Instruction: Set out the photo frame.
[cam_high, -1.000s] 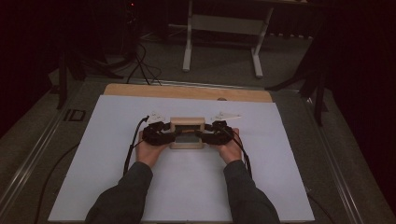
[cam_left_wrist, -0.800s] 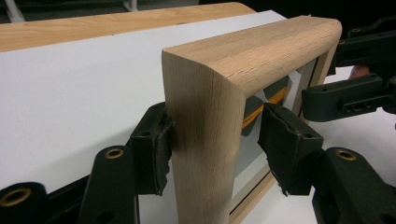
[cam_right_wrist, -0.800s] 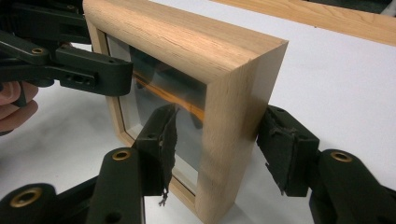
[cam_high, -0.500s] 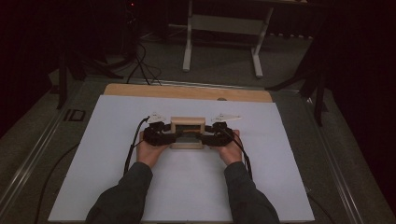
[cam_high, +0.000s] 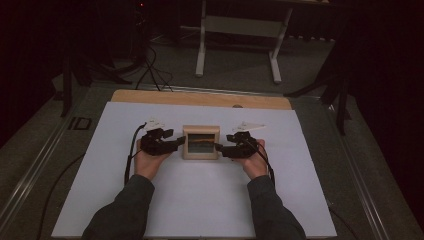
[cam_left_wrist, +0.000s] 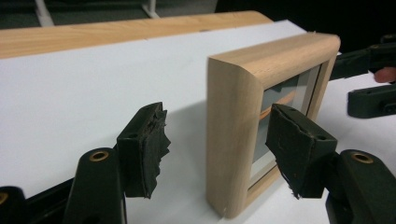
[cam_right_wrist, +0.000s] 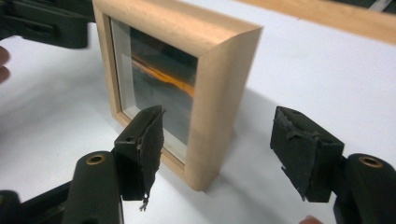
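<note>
I've got the wooden frame (cam_high: 201, 142) standing upright mid-sheet on the white table (cam_high: 200, 200). Left gripper (cam_high: 172, 144) and right gripper (cam_high: 222, 148) flank its side edges — jaws just spread wide, pads clear — it stands unaided.

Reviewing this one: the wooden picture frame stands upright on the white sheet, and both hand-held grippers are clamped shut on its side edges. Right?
Not quite. The wooden picture frame does stand upright on the white sheet, but both the left hand-held gripper and the right hand-held gripper are open, pads clear of its edges, as each gripper view shows.
</note>
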